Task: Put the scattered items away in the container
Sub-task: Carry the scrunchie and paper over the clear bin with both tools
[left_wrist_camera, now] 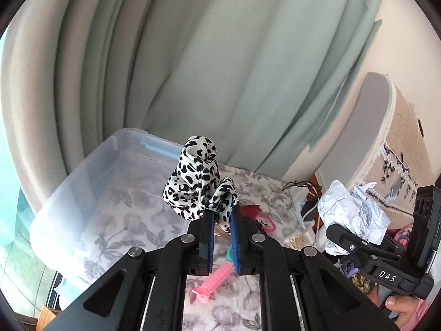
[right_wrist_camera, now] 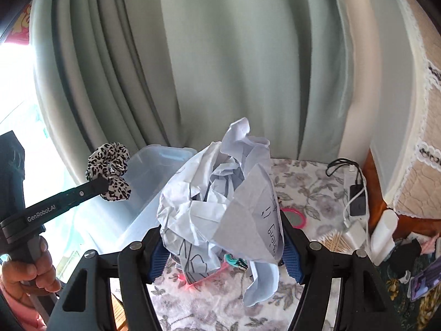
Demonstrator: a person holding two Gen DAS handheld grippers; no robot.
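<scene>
My left gripper [left_wrist_camera: 222,215] is shut on a leopard-print scrunchie [left_wrist_camera: 193,182], held up in the air beside the clear plastic bin [left_wrist_camera: 82,182]. The right wrist view shows the same scrunchie [right_wrist_camera: 109,171] at the tip of the left gripper [right_wrist_camera: 103,186]. My right gripper [right_wrist_camera: 223,245] is shut on a big wad of crumpled white paper [right_wrist_camera: 217,204], raised above the floral cloth. The same paper [left_wrist_camera: 350,215] appears at the right of the left wrist view. Nothing shows inside the bin [right_wrist_camera: 154,182].
On the floral cloth [left_wrist_camera: 264,193] lie a pink hair roller [left_wrist_camera: 212,278], a pink round mirror [right_wrist_camera: 296,218], a teal clip [right_wrist_camera: 234,260] and toothpicks [right_wrist_camera: 333,240]. A charger with cables [right_wrist_camera: 358,207] lies at the right edge. Green curtains [left_wrist_camera: 220,69] hang behind. A hand [right_wrist_camera: 24,275] grips the left handle.
</scene>
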